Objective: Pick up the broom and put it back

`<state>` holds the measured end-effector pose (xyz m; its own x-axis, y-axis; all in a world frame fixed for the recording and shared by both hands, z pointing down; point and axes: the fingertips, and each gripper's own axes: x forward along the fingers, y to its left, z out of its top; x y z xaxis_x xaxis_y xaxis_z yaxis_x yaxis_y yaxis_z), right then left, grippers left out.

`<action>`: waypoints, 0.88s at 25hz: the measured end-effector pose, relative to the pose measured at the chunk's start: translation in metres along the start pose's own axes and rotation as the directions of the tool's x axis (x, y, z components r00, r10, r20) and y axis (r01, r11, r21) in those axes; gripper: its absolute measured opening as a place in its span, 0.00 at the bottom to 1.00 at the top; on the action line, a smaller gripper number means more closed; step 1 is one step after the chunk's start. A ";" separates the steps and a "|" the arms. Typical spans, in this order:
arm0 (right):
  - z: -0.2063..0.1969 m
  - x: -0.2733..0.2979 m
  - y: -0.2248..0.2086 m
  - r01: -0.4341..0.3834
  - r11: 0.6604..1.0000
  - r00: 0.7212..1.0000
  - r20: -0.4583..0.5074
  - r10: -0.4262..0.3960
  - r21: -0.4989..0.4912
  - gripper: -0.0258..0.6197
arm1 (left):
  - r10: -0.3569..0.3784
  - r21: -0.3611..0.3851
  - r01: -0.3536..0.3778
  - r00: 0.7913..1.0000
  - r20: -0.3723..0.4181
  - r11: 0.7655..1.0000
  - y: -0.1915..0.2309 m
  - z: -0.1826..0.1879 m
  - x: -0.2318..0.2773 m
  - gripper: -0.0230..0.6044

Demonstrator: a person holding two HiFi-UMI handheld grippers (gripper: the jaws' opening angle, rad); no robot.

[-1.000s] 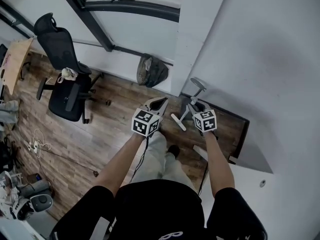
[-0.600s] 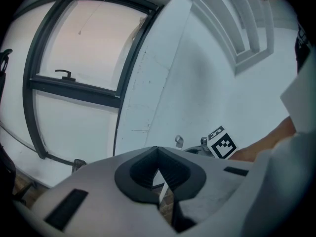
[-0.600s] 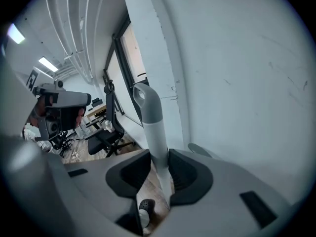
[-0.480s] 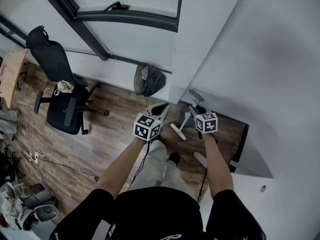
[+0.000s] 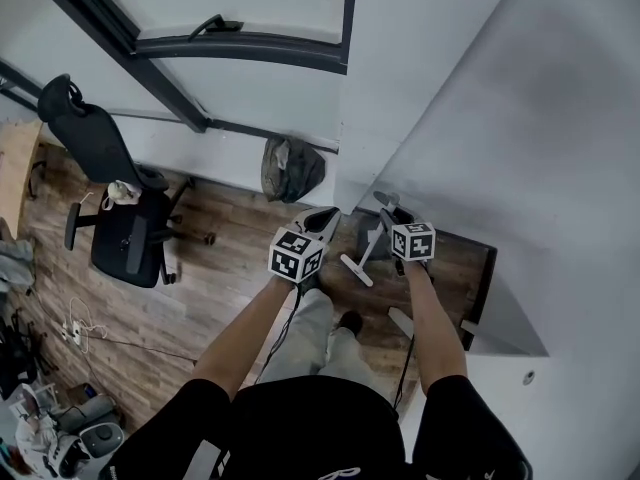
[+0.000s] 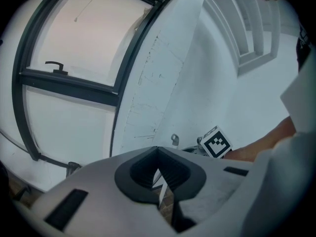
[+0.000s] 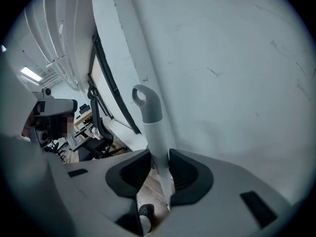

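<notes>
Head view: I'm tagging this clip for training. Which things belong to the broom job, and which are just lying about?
Job: broom, clamped in right tongs; left tongs, shut, empty.
Lying about: office chair; dark bag against the wall; cables on the floor.

Seen from above, the person stands on a wooden floor (image 5: 220, 243) with both forearms stretched forward. The left tool (image 5: 320, 218) points toward a dark bag (image 5: 292, 168) slumped against the far wall. The right tool (image 5: 392, 214) sits at the handle of a white broom (image 5: 356, 268), whose crossbar end shows between the two tools, just beyond a dark shoe (image 5: 347, 321). A black office chair (image 5: 125, 230) stands at the left.
</notes>
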<state>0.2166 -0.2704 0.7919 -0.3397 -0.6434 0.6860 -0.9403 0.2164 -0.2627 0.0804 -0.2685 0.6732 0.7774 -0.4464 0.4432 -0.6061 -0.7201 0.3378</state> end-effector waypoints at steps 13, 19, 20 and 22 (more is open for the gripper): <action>0.015 0.020 -0.034 0.096 0.992 0.994 -0.052 -0.091 0.082 0.22 | -0.027 0.011 0.027 0.999 -0.017 1.000 0.007 0.015 0.023 0.06; 0.008 0.022 -0.048 0.145 0.984 0.986 -0.098 -0.136 0.101 0.32 | -0.020 0.014 0.021 0.999 -0.025 1.000 0.009 0.014 0.023 0.06; 0.005 0.022 -0.050 0.151 0.983 0.984 -0.108 -0.140 0.103 0.33 | -0.019 0.014 0.019 0.999 -0.027 1.000 0.010 0.013 0.022 0.07; -0.001 0.019 -0.052 0.161 0.980 0.982 -0.121 -0.147 0.114 0.35 | -0.015 0.013 0.015 0.999 -0.029 1.000 0.009 0.012 0.020 0.06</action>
<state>0.2590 -0.2935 0.8190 -0.1975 -0.5746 0.7942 -0.9742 0.0244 -0.2246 0.0926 -0.2903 0.6756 0.7812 -0.4202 0.4618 -0.5918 -0.7339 0.3334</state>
